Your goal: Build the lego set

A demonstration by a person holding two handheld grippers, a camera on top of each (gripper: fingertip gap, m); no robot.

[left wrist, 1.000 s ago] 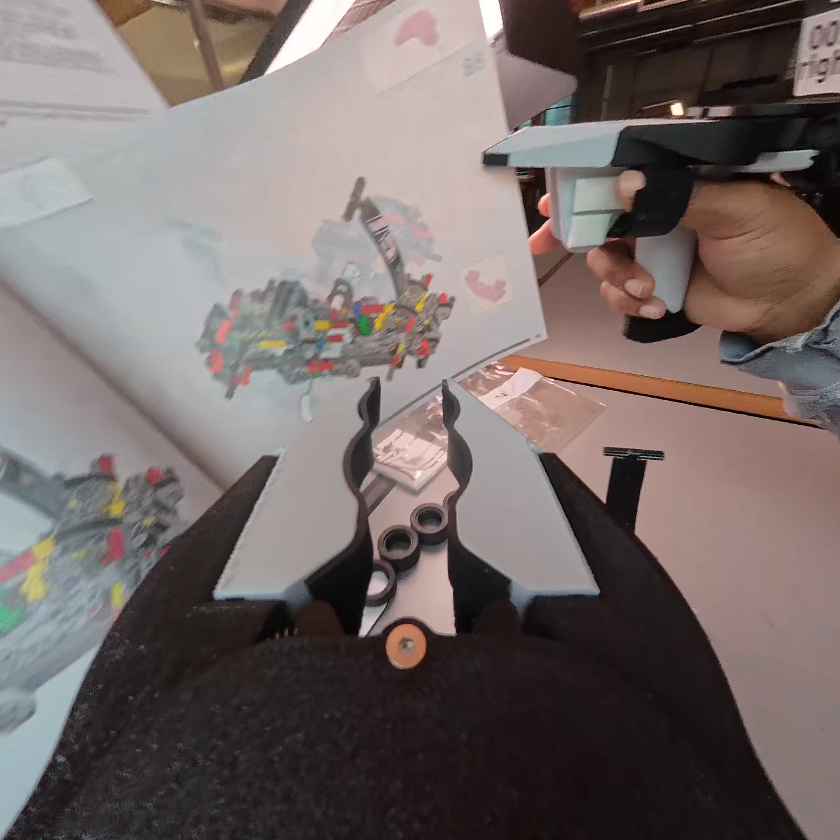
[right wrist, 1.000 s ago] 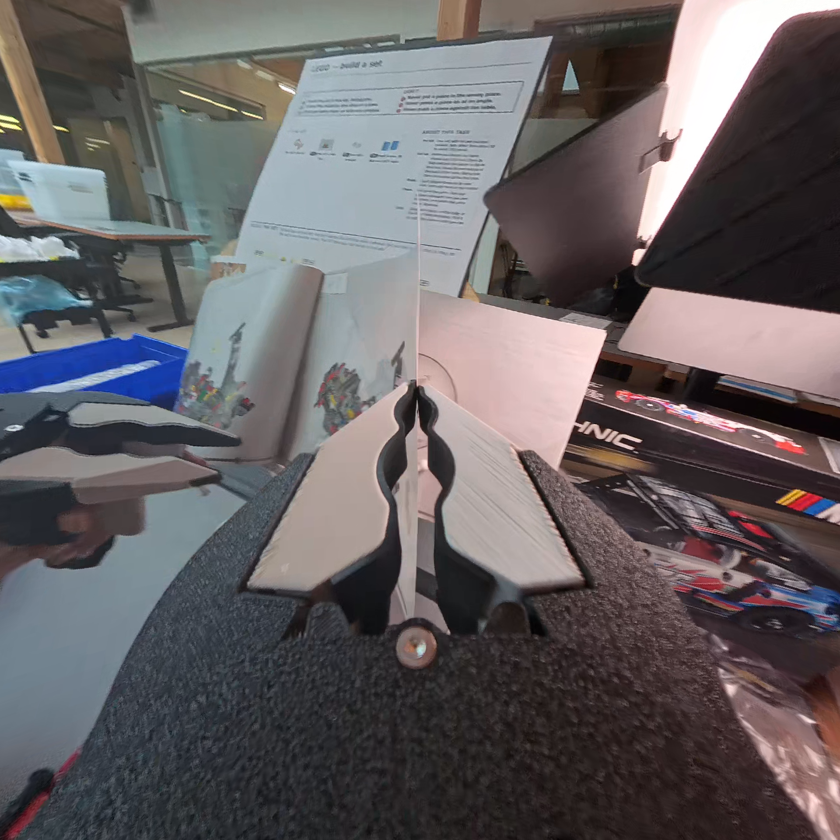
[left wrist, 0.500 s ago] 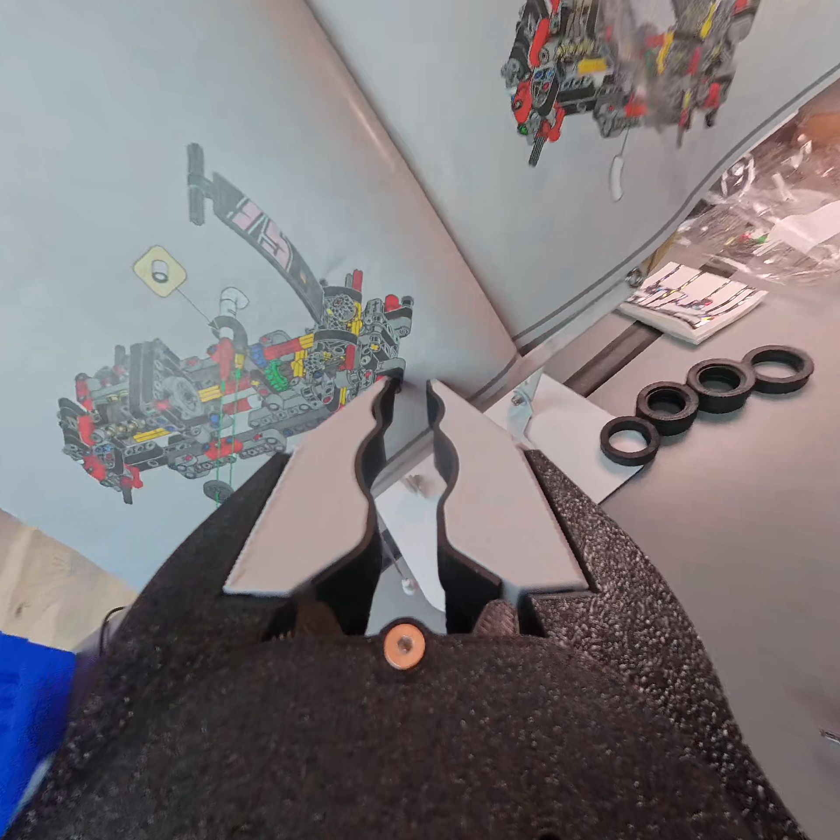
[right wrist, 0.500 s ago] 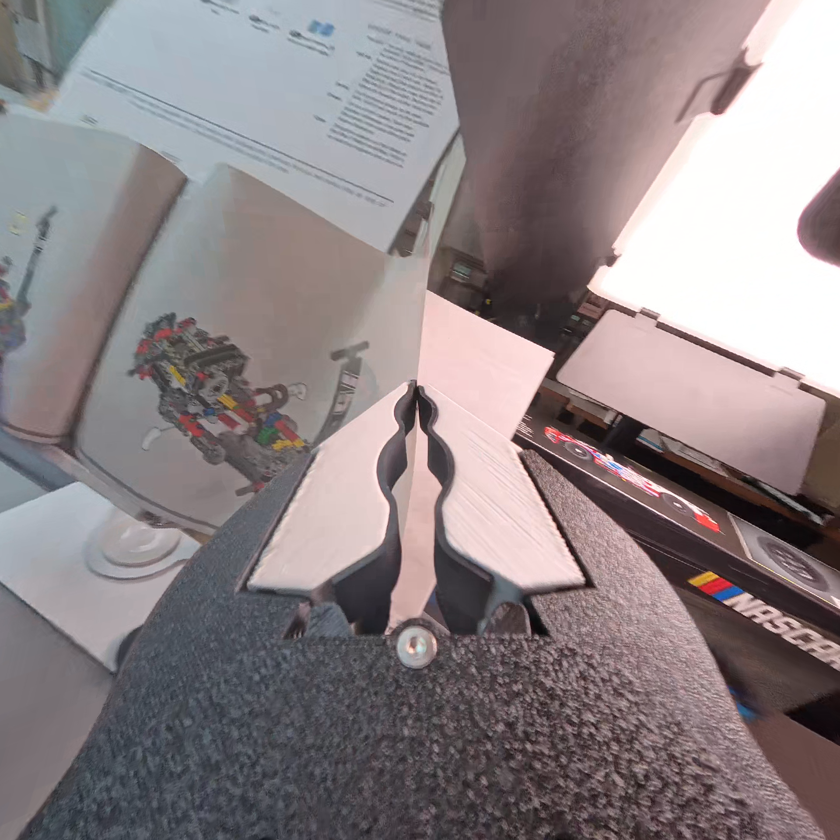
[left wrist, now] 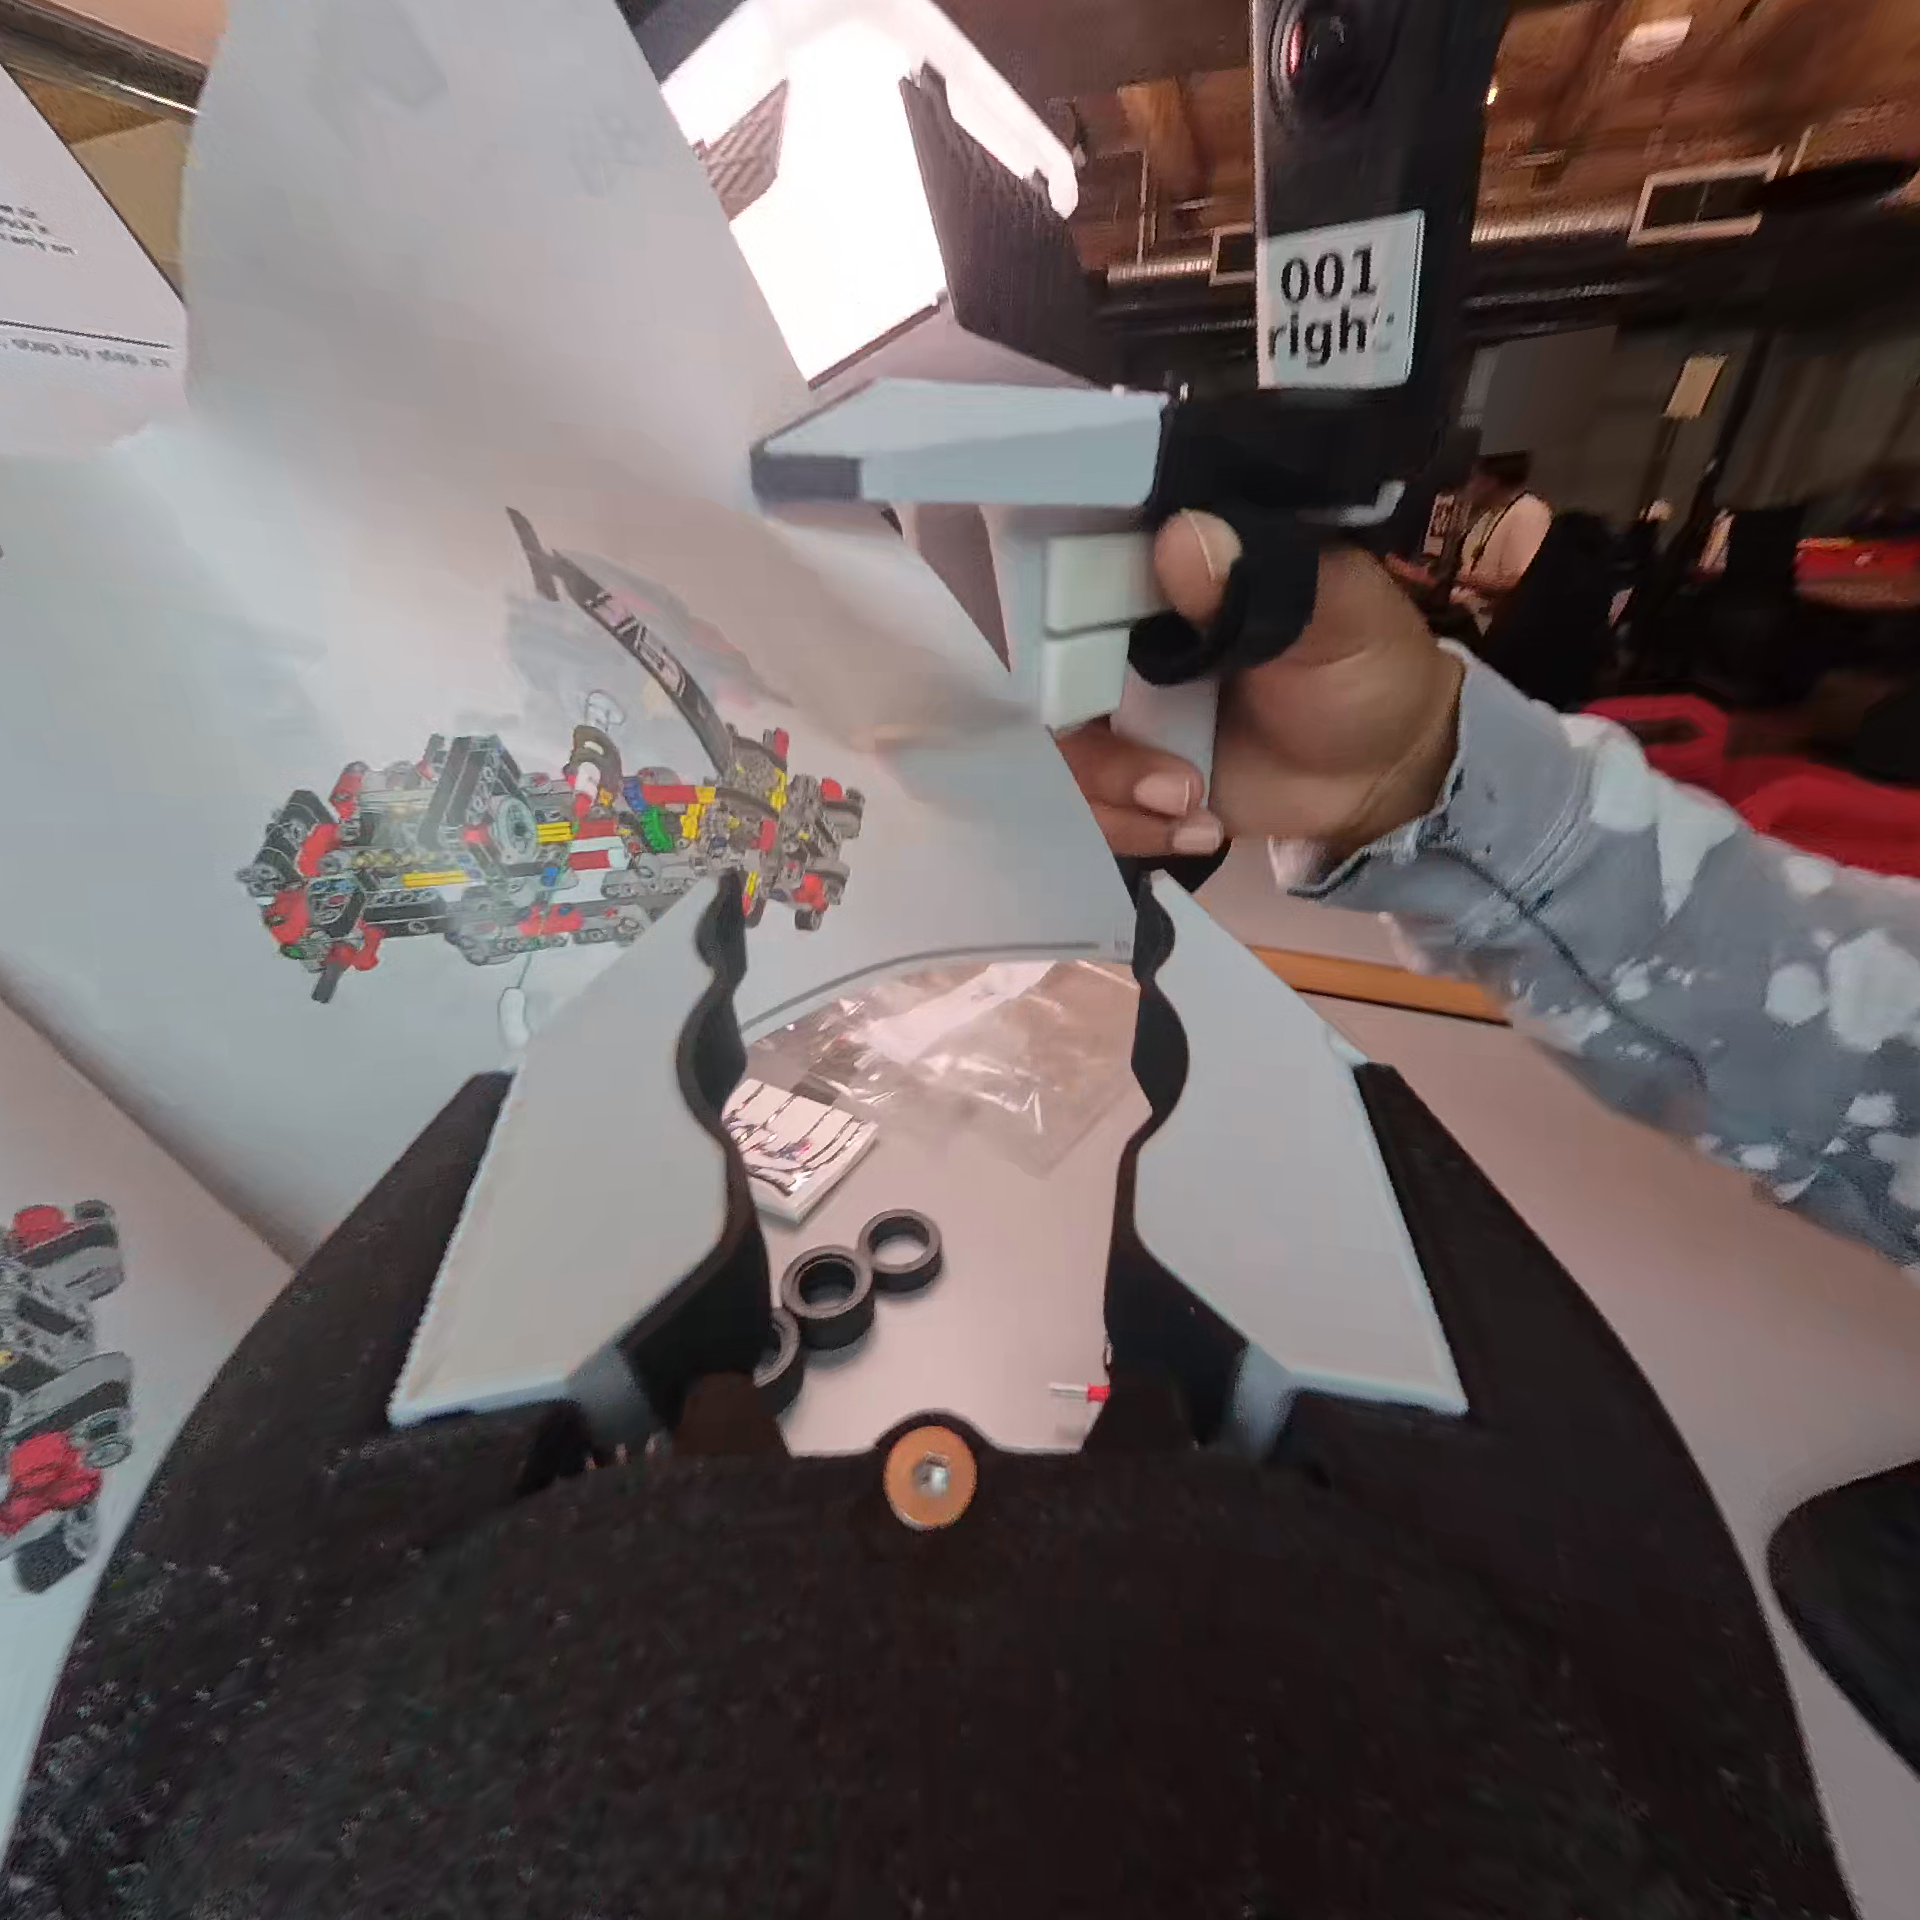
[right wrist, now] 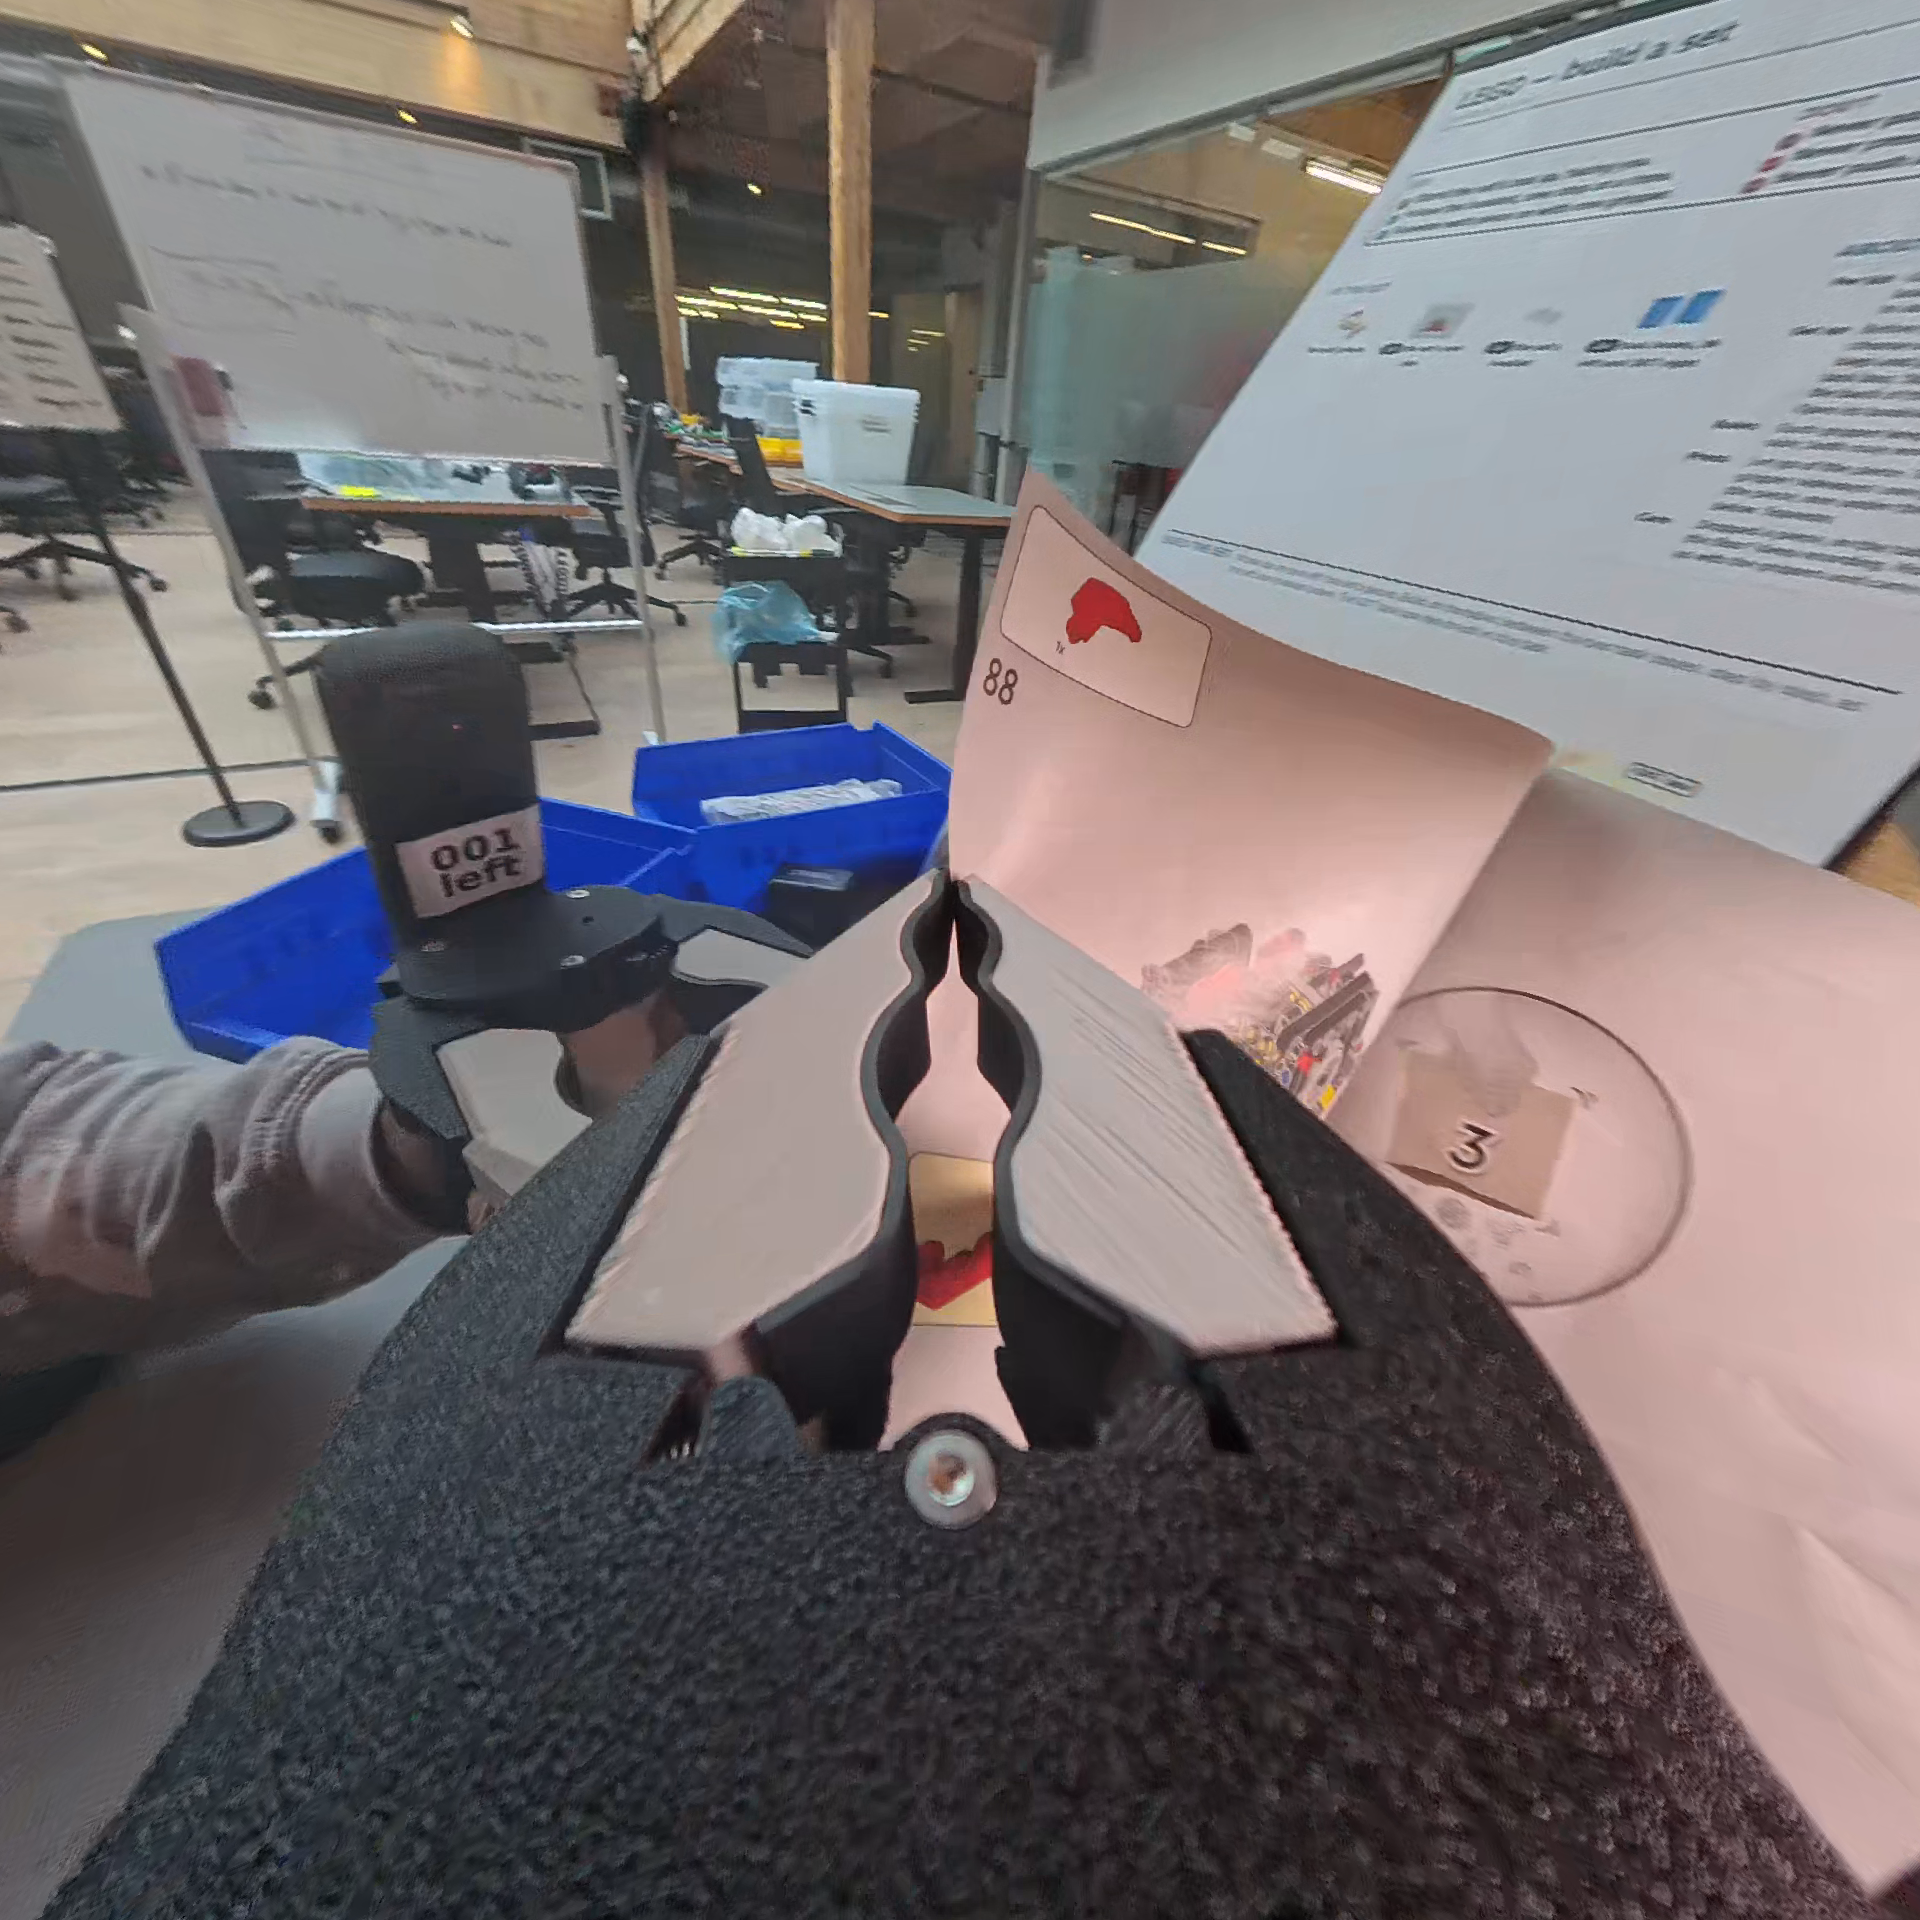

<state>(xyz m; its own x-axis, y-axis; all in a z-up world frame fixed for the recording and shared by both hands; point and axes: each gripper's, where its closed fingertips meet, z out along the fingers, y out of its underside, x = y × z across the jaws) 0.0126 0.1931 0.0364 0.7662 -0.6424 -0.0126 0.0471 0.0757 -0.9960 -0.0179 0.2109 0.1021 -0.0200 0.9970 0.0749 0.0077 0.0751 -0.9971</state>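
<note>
The booklet (left wrist: 520, 644) stood open at the worktop's (left wrist: 1558, 1299) left. Before it lay tyres (left wrist: 868, 1273) in a row, a sticker sheet (left wrist: 800, 1143) just behind them, and bags (left wrist: 997, 1049) farther back. Bins (right wrist: 790, 821) sat beyond the booklet.

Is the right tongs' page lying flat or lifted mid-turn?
Lifted mid-turn. The right tongs are shut on the page, which stands curled above the open instruction booklet. The left tongs are open, holding nothing.

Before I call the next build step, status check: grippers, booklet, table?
Left gripper open, empty. Right gripper shut on a printed instruction booklet page. Black rubber tyres loose on grey table; nothing blocking.
</note>
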